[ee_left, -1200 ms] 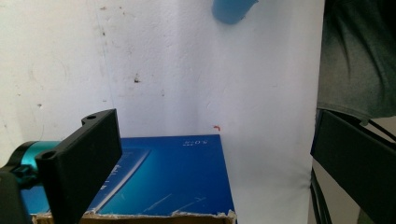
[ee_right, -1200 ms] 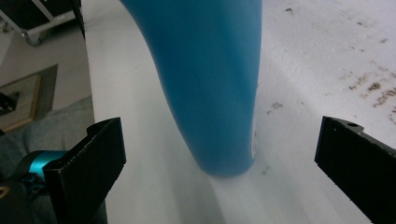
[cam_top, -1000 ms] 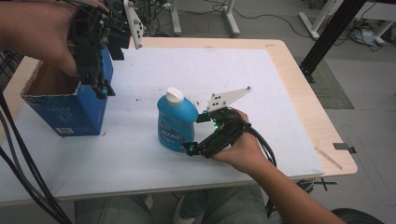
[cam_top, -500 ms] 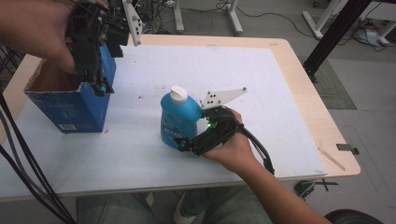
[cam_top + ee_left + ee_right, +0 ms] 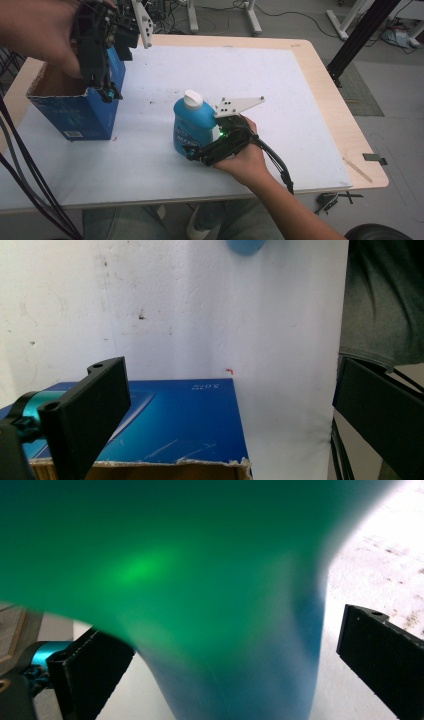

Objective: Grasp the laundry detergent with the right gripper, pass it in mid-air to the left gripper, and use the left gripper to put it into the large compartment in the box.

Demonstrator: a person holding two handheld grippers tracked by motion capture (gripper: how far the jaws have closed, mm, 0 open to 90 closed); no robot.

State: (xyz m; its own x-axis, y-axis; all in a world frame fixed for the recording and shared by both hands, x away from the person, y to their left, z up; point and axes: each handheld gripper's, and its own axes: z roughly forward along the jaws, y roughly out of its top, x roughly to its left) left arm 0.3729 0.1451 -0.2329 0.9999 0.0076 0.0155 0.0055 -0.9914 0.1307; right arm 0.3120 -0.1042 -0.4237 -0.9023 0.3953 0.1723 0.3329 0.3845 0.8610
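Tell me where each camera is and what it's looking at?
High view: above the table, looking down; both hands and forearms show.
Left gripper view: on the left gripper, looking down past its open jaws at the blue box.
Right gripper view: on the right gripper, jaws either side of the blue bottle.
High and left gripper views share the box.

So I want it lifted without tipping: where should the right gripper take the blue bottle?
Across the blue bottle body's lower half, coming in level from the person's side, where the right gripper already straddles it. The bottle stands upright, and the white cap looks too small for a steady hold.
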